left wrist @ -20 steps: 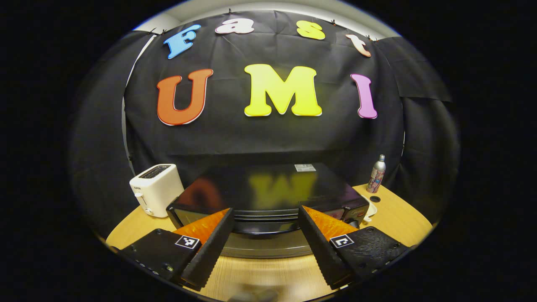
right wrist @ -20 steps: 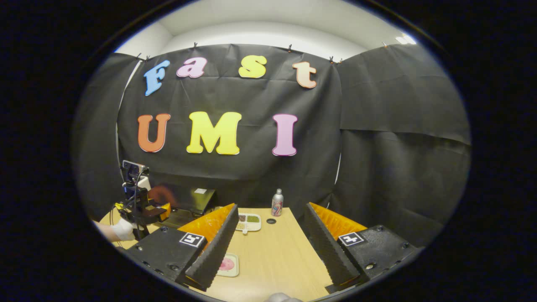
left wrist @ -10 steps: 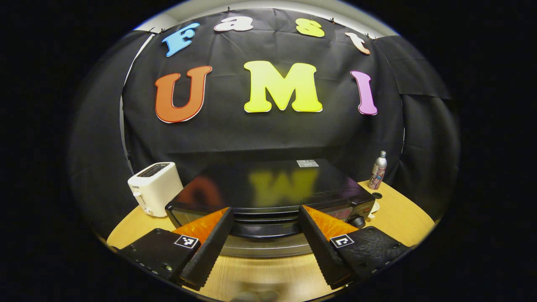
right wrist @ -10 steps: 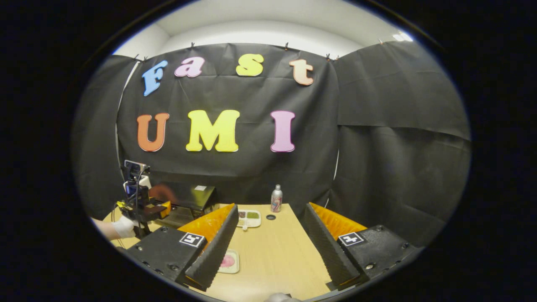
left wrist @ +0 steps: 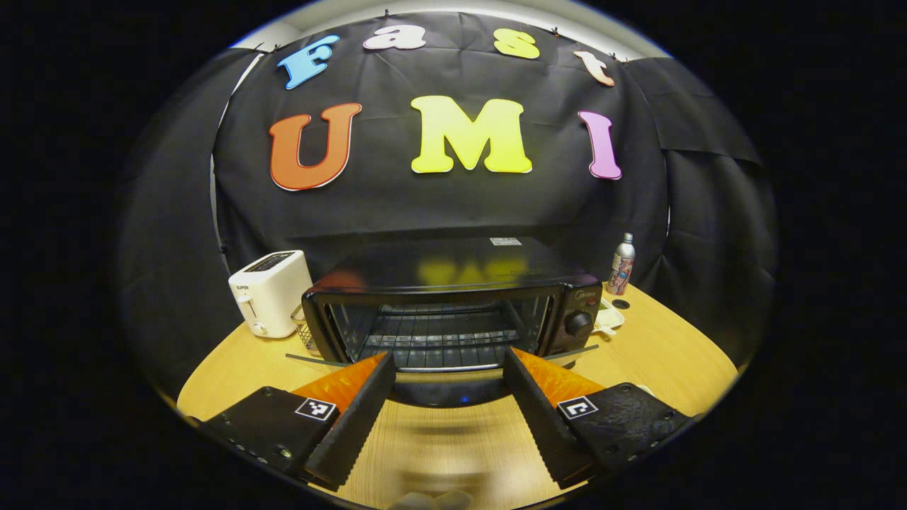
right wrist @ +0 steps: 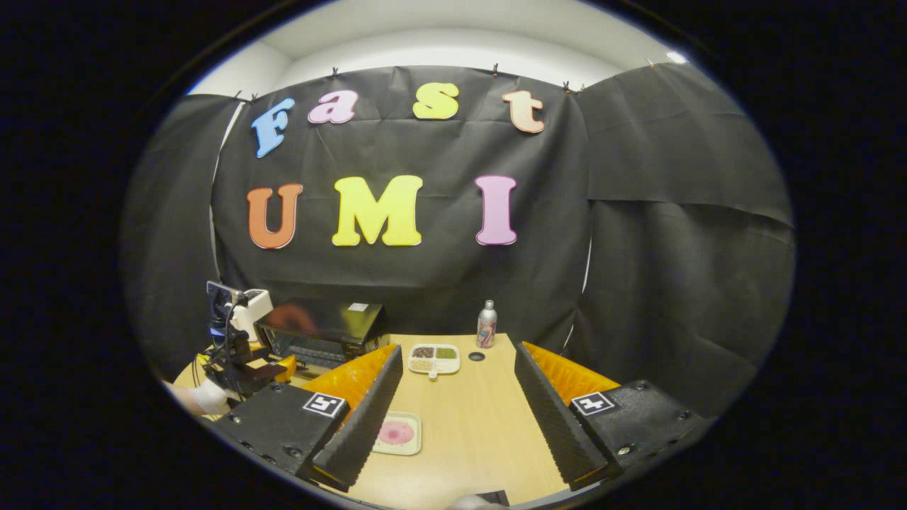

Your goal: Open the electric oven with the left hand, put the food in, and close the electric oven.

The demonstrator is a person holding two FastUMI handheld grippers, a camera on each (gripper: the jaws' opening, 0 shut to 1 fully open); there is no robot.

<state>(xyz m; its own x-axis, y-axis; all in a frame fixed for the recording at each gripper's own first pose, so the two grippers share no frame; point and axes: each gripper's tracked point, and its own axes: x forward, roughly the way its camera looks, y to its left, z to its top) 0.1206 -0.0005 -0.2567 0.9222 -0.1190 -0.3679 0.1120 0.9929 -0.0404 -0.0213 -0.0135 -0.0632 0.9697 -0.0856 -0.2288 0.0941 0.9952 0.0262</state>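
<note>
The black electric oven [left wrist: 453, 283] stands open, its wire rack [left wrist: 439, 338] showing inside. Its door [left wrist: 446, 392] lies folded down flat toward me, the handle end between the fingers of my open left gripper [left wrist: 448, 354]; neither finger presses on it. In the right gripper view the oven [right wrist: 322, 329] sits at the far left, with the left gripper [right wrist: 244, 368] and a gloved hand [right wrist: 205, 397] in front of it. A small tray of pink food [right wrist: 397, 432] lies on the table beside the left finger of my open, empty right gripper [right wrist: 458, 348].
A white toaster [left wrist: 273, 290] stands left of the oven. A metal bottle [right wrist: 486, 324] and a divided dish of foods [right wrist: 434, 358] sit at the back of the wooden table [right wrist: 482, 425]. Black cloth walls close the booth behind and to the right.
The oven door has swung down from nearly shut to fully open, baring the rack. My left gripper has drawn back from the oven. The right gripper has shifted slightly.
</note>
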